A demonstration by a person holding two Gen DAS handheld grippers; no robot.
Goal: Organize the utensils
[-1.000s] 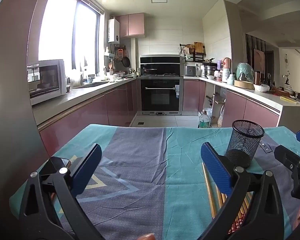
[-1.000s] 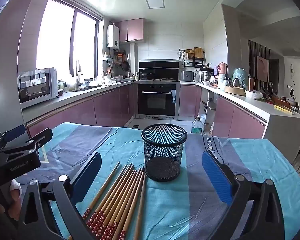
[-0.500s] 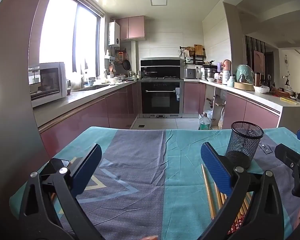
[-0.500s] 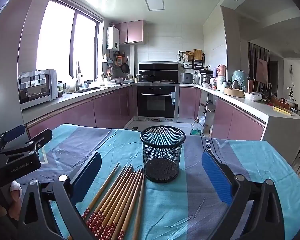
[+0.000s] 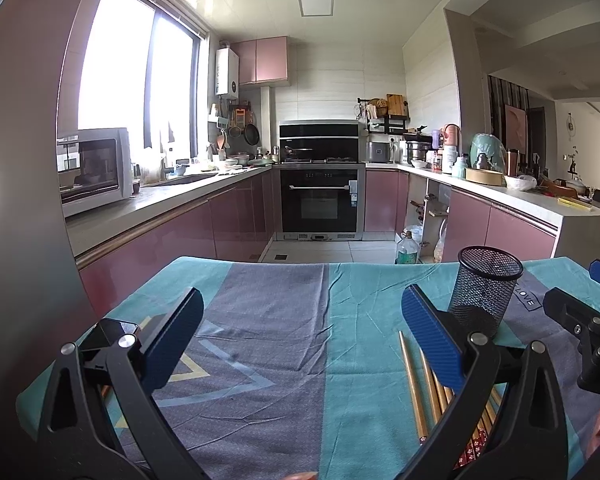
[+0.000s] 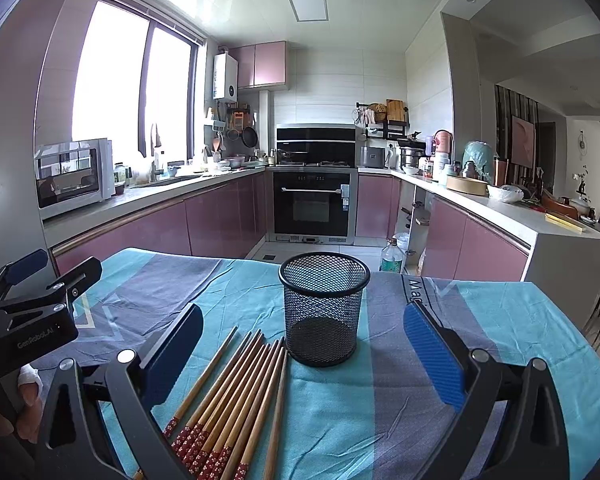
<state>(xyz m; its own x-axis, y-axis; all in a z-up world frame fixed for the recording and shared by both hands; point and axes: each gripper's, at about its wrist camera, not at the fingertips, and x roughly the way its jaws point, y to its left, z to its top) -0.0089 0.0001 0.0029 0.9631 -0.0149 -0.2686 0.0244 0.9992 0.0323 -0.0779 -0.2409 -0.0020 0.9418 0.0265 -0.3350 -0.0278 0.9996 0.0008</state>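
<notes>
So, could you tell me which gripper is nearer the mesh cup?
Right. The right gripper faces the mesh cup head-on; the left gripper sits off to its left.

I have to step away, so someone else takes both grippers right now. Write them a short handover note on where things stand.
Left gripper: open, holding nothing, over bare cloth to the left of the chopsticks.
Right gripper: open, holding nothing, facing the cup.
The bundle of wooden chopsticks with red patterned ends lies flat on the blue and grey tablecloth, just in front and left of the black wire-mesh cup, which stands upright and looks empty.
Done: nothing in the cup yet.
Left: pick up the chopsticks and stand them in the cup.
</notes>
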